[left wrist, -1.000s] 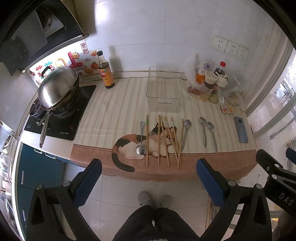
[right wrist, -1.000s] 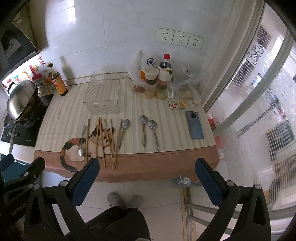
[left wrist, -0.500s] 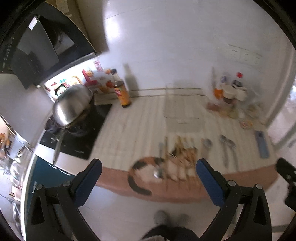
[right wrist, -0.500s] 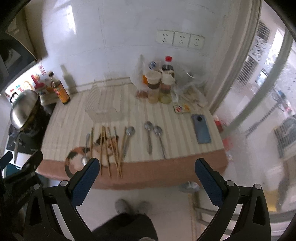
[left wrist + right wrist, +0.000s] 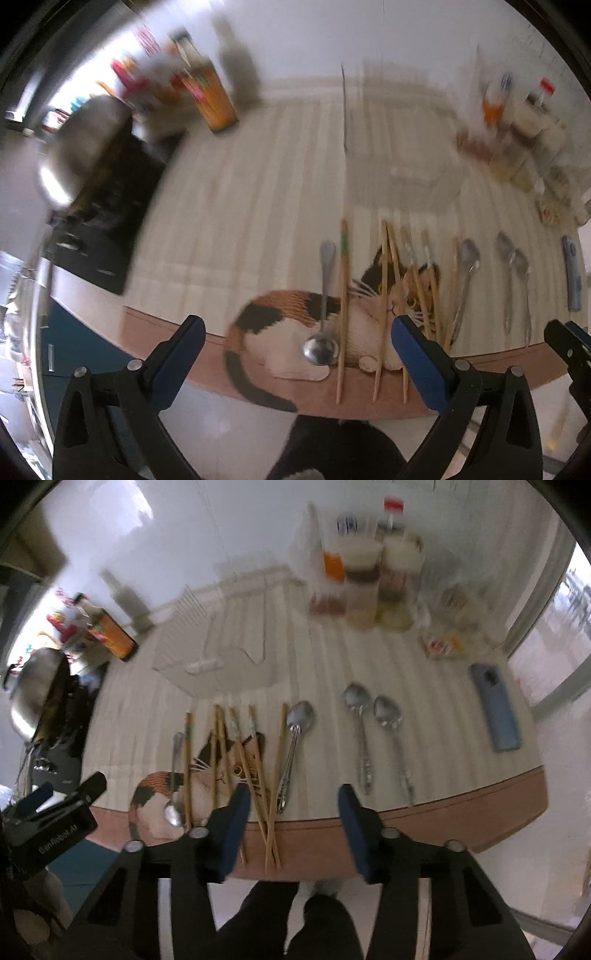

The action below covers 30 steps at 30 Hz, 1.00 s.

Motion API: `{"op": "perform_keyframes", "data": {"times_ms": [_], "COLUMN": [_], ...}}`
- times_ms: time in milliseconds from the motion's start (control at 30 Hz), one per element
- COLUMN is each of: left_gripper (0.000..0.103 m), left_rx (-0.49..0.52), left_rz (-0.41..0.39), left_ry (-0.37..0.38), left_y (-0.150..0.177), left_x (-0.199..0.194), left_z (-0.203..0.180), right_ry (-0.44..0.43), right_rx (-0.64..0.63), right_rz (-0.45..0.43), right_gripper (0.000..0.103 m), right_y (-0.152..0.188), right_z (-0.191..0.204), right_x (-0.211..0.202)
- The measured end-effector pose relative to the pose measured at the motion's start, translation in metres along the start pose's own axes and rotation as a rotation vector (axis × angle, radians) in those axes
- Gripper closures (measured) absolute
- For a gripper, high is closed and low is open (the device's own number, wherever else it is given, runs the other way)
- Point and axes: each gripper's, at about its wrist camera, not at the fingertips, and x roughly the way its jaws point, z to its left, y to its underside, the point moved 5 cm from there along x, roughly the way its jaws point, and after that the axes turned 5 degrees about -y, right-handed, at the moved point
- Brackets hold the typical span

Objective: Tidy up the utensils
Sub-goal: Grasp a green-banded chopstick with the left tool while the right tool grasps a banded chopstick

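Both grippers point steeply down at a counter covered with a striped cloth [image 5: 443, 738] that has a calico cat picture [image 5: 288, 325] at its front edge. The left gripper [image 5: 297, 341] has its blue pads wide apart; its jaws have just closed a little, and nothing is between them, they hang above the front edge of the cloth. The right gripper [image 5: 293, 812] has just been closing and its pads now stand about half apart, with nothing gripped; in its view the lower ends of the chopsticks and the handle of one spoon show between the pads, but below them on the cloth. The utensils lie in a row near the front edge: a small ladle-like spoon [image 5: 322, 332] on the cat picture, wooden chopsticks [image 5: 255, 771] partly crossing each other beside it, then a large spoon [image 5: 293, 746], and two more spoons [image 5: 373, 734] side by side further right. A blue phone [image 5: 495, 709] lies well apart on the right. Behind the utensils stands a clear container [image 5: 225, 661], and condiment jars [image 5: 369, 579] are at the wall. The back of both views is blurred.
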Motion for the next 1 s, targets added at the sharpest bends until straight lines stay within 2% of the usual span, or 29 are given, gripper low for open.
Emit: {"op": "perform_keyframes", "data": {"times_ms": [33, 233, 300, 400, 467, 600, 767, 800, 833, 867, 900, 1000], "left_gripper": [0.012, 0.035, 0.052, 0.060, 0.064, 0.082, 0.084, 0.084, 0.085, 0.091, 0.100, 0.099], "left_rx": [0.012, 0.056, 0.073, 0.092, 0.097, 0.106, 0.108, 0.108, 0.111, 0.109, 0.106, 0.116], "left_rz": [0.029, 0.190, 0.230, 0.271, 0.282, 0.251, 0.241, 0.237, 0.235, 0.230, 0.231, 0.234], "left_ry": [0.017, 0.121, 0.149, 0.158, 0.156, 0.143, 0.169, 0.172, 0.175, 0.179, 0.192, 0.193], "left_y": [-0.001, -0.002, 0.000, 0.002, 0.004, 0.007, 0.007, 0.007, 0.002, 0.004, 0.005, 0.004], "left_x": [0.014, 0.083, 0.100, 0.119, 0.126, 0.128, 0.131, 0.130, 0.130, 0.129, 0.129, 0.121], "left_z": [-0.005, -0.035, -0.044, -0.054, -0.057, -0.061, -0.054, -0.055, -0.045, -0.042, -0.041, -0.029], "right_ry": [-0.002, -0.029, -0.046, -0.064, -0.060, -0.043, 0.037, 0.051, 0.084, 0.122, 0.151, 0.157], "right_rx": [0.016, 0.055, 0.059, 0.056, 0.041, 0.004, -0.063, -0.077, -0.116, -0.143, -0.160, -0.107], "right_rz": [0.020, 0.119, 0.163, 0.205, 0.223, 0.245, 0.295, 0.301, 0.281, 0.283, 0.271, 0.270], "right_gripper": [0.065, 0.066, 0.066, 0.066, 0.066, 0.066, 0.069, 0.074, 0.087, 0.095, 0.096, 0.096], "right_y": [-0.003, -0.014, -0.016, -0.020, -0.024, -0.030, -0.021, -0.019, -0.017, -0.014, -0.012, -0.006], "right_z": [0.000, 0.009, 0.013, 0.022, 0.028, 0.040, 0.050, 0.052, 0.055, 0.056, 0.057, 0.049], "right_x": [0.014, 0.070, 0.088, 0.111, 0.126, 0.152, 0.182, 0.185, 0.184, 0.186, 0.186, 0.185]}}
